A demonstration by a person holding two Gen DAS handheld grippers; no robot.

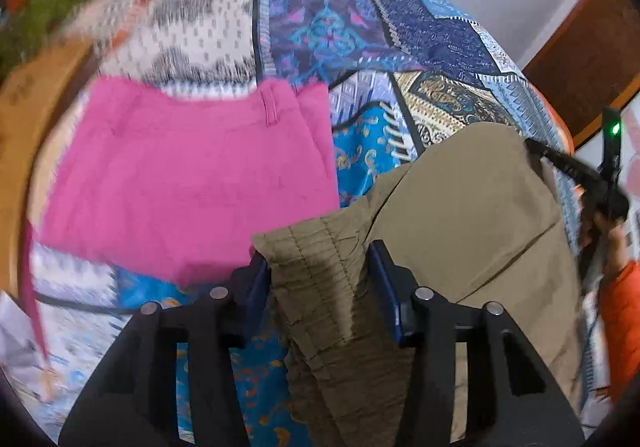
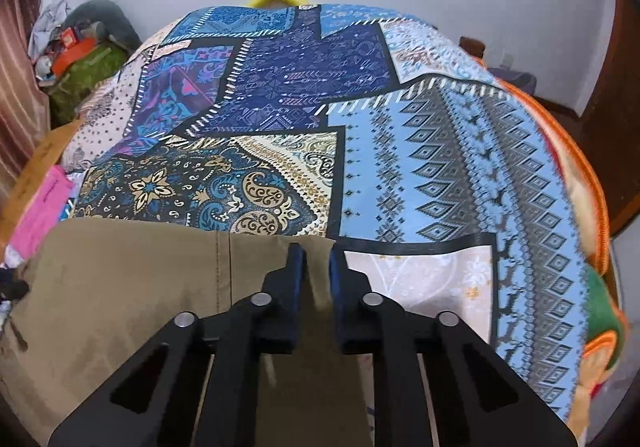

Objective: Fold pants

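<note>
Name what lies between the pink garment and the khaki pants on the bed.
A strip of the patterned bedspread, bare bright-blue patchwork, separates the pink garment from the khaki pants; the left wrist view shows it.

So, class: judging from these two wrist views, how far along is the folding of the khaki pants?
Done: the pink garment already lies flat on the patchwork bedspread. In hand: the left gripper has the khaki pants by their gathered waistband, and the right gripper is shut on a corner at their other end. Left: no fold shows in the khaki pair yet; that is all still to do.
</note>
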